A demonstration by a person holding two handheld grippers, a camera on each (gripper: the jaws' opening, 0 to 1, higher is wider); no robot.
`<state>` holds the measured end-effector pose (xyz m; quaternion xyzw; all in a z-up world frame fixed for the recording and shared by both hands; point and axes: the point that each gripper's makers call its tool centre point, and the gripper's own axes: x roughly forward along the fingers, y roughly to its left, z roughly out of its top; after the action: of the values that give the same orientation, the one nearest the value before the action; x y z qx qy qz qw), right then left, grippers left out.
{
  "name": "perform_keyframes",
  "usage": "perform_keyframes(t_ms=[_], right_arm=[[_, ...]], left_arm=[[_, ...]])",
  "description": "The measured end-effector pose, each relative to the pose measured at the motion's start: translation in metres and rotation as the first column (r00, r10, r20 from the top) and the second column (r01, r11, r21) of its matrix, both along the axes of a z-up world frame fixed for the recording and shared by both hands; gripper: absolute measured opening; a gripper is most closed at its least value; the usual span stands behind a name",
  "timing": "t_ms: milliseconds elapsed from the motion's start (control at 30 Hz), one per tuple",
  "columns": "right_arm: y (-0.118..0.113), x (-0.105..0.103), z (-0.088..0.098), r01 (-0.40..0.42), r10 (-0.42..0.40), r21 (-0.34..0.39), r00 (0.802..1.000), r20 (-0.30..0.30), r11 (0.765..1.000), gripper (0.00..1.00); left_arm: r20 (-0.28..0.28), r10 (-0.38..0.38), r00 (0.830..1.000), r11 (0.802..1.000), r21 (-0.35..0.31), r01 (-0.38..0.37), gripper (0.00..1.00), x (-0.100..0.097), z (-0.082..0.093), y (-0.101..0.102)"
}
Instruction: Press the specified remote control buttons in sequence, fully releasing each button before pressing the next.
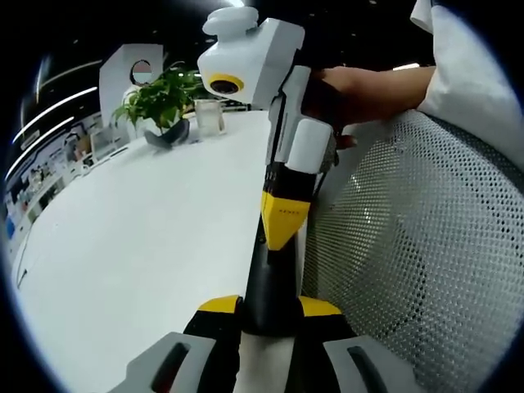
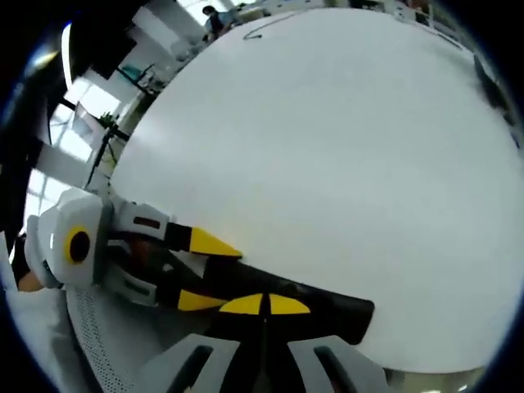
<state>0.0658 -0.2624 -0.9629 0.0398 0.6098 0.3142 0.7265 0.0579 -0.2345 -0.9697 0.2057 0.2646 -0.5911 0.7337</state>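
- The black remote control point(image 1: 268, 278) sits lengthwise between the left gripper's point(image 1: 270, 308) yellow-tipped jaws, which are clenched on its near end. It runs straight ahead from them along the table edge.
- In the right gripper view the same remote point(image 2: 327, 309) lies just ahead of the right gripper point(image 2: 264, 304). The left gripper point(image 2: 205, 270) comes in from the left and grasps the remote's far end between its two yellow tips.
- The right gripper's jaws are closed, tip against tip, and the joined yellow point rests on the remote's upper face. In the left gripper view this gripper point(image 1: 284, 221) comes down from above onto the remote's far part.
- No buttons can be made out in either view.
- A hand point(image 1: 368, 86) with a white sleeve point(image 1: 467, 74) holds the right gripper's body.
- A plain white table point(image 1: 147, 246) spreads to the left of the left gripper, and it lies broad ahead of the right gripper point(image 2: 327, 147).
- At the table's far end stand a leafy plant point(image 1: 160, 98) in a dark pot point(image 1: 168, 135) and a clear glass point(image 1: 209, 119) just beside it.
- A white mesh chair back point(image 1: 409, 246) lies right of the left gripper.
- The room is dark overhead with light strips, and bright windows point(image 2: 82, 106) show to the right gripper's left.
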Motion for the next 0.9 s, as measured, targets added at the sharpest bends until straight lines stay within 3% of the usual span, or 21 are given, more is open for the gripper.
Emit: perform_keyframes(t_ms=[433, 600, 900], right_arm=[[0.0009, 0.0008, -0.0009, 0.002, -0.002, 0.013, 1.0, 0.0, 1.0, 0.0], [0.0024, 0.0003, -0.0007, -0.04, 0.041, -0.023, 0.999, 0.035, 0.999, 0.0], [0.0006, 0.001, -0.0011, -0.019, 0.019, -0.004, 0.999, 0.03, 1.0, 0.0]], left_arm=[[0.007, -0.002, 1.0, 1.0, -0.024, 0.002, 0.25, 0.0002, -0.0001, 0.0003], [0.008, -0.005, 1.0, 1.0, -0.021, 0.005, 0.25, 0.0003, 0.0004, -0.0002], [0.009, 0.005, 1.0, 1.0, -0.015, -0.005, 0.25, 0.0, 0.0005, -0.0002]])
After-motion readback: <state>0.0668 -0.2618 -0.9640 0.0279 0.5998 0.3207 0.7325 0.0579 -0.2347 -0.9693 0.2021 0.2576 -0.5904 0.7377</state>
